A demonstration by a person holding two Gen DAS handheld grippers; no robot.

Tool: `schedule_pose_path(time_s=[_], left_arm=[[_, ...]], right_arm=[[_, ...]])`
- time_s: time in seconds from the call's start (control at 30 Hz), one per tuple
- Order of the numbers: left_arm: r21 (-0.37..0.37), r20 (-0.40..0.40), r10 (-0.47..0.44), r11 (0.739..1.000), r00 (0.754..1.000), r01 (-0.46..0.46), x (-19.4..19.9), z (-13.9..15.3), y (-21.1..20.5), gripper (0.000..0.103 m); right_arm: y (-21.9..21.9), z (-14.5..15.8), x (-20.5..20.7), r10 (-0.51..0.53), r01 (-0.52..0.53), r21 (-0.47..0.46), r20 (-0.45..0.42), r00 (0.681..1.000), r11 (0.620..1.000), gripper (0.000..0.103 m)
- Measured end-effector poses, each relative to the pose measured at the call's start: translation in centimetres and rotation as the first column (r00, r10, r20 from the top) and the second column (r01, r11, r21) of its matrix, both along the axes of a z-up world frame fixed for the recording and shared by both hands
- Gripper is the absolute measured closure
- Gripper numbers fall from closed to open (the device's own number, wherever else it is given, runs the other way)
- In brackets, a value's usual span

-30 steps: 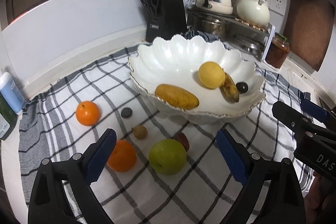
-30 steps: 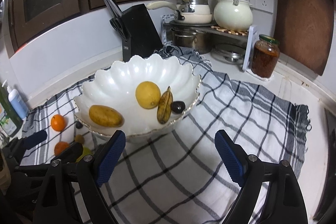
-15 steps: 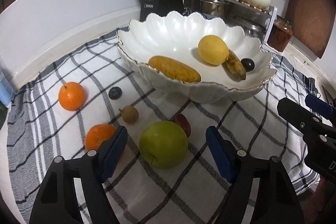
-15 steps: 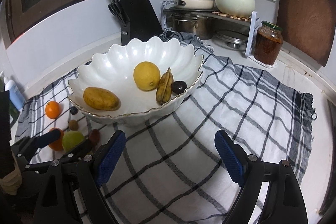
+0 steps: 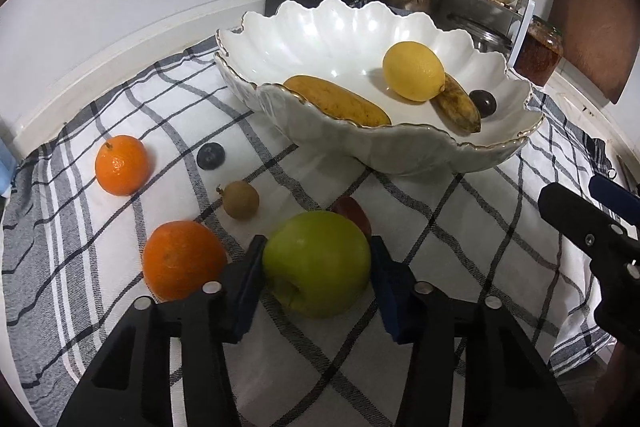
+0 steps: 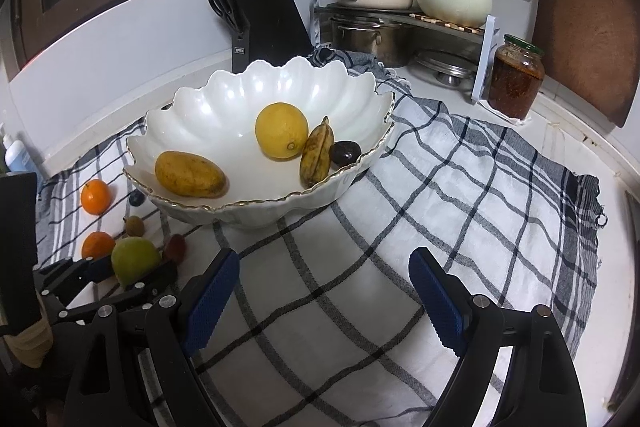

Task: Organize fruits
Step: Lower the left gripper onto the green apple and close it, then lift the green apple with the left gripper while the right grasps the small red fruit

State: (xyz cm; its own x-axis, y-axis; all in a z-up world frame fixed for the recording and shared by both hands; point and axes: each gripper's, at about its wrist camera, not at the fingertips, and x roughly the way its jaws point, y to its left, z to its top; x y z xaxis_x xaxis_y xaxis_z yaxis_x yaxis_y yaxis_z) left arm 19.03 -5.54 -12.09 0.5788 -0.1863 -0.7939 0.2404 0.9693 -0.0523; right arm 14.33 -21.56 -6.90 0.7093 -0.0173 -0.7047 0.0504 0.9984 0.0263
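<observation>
A white scalloped bowl (image 5: 400, 155) on a checked cloth holds a mango (image 5: 340, 101), a lemon (image 5: 414, 71), a brown banana (image 5: 458, 107) and a dark plum (image 5: 483, 103). On the cloth lie a green apple (image 5: 316, 263), two oranges (image 5: 182, 259) (image 5: 121, 165), a brown longan (image 5: 241, 199), a blueberry (image 5: 211, 155) and a red fruit (image 5: 352, 213). My left gripper (image 5: 316, 263) is shut on the green apple, pads touching both its sides. My right gripper (image 6: 324, 291) is open and empty over the cloth, in front of the bowl (image 6: 256, 207).
A black knife block (image 6: 268, 19) stands behind the bowl. A rack with pots (image 6: 376, 7) and a red jar (image 6: 518, 83) are at the back right. A blue-capped bottle (image 6: 16, 155) stands at the far left. The cloth's edge (image 6: 592, 195) lies to the right.
My left gripper moved forward and down to the green apple and closed its jaws onto it. My right gripper stayed open and barely moved.
</observation>
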Motion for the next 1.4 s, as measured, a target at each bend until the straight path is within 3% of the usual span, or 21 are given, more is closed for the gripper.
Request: schedule_pose_path(time_s=[0.43,0.97,1.4], left_arm=[[0.001,0.027,0.025,1.000,0.999,-0.025,-1.4,1.8,1.1,0.055],[-0.002,0.084,0.174,0.985,0.981,-0.174,-4.2,4.3,8.2,0.055],[-0.018,0.069,0.264,0.965,0.962,-0.263,-3.5,2.9,12.5,0.055]], right_arm=[[0.2,0.7,-0.7,0.017,-0.018,0.019,0.018,1.000,1.000,0.015],[6.0,0.6,-0.6,0.155,-0.155,0.014,0.047,0.987,0.988,0.017],[10.8,-1.9,2.0,0.251,-0.251,0.020,-0.015,0.968,0.968,0.051]])
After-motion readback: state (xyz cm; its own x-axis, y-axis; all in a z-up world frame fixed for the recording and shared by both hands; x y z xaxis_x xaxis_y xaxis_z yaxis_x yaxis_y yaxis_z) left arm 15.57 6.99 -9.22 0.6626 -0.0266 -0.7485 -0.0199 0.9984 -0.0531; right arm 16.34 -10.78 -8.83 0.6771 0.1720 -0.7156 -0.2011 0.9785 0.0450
